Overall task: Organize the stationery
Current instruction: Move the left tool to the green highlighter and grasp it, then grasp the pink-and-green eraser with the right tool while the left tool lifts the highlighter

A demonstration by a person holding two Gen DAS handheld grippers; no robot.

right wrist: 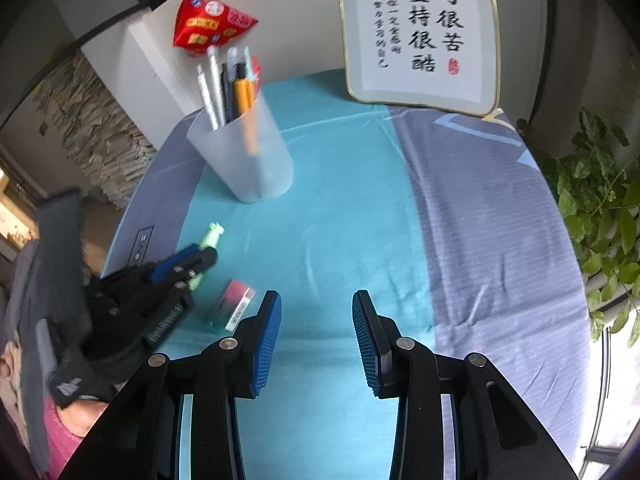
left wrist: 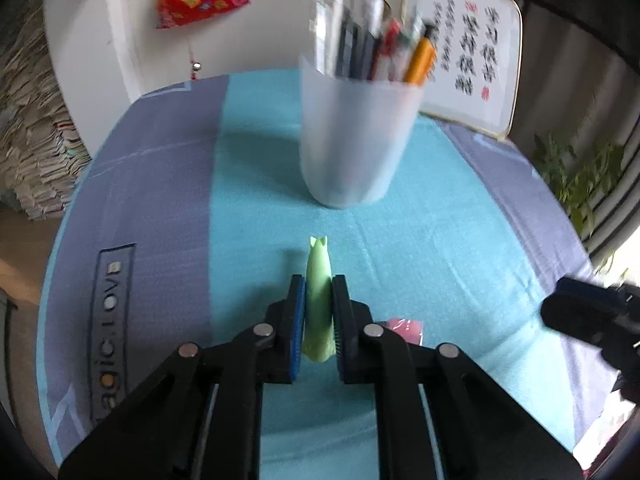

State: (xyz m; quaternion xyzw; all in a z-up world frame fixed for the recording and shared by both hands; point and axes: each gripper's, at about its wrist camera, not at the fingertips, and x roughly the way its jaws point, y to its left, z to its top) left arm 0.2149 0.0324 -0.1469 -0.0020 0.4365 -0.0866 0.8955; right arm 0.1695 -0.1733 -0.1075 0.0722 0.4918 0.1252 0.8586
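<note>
The left gripper is pinching a green pen along the middle of its barrel, blue pads pressing both sides. The pen is sitting low over the blue cloth, its eared cap pointing toward the cup. The right gripper is hanging spread with nothing between its pads, just beside a red eraser.

Risks, as judged: the grip is sitting mid-barrel, so the pen may be pivoting or slipping once lifted. The cup is already crowding with upright pens, so the green one could be jamming on them or tipping the light cup. The two grippers are working close together and could be bumping.

Count: two grippers, one green pen, one red eraser, one cup. The pens inside are blurring together, roughly eight, not countable exactly. One framed sign, one plant.
</note>
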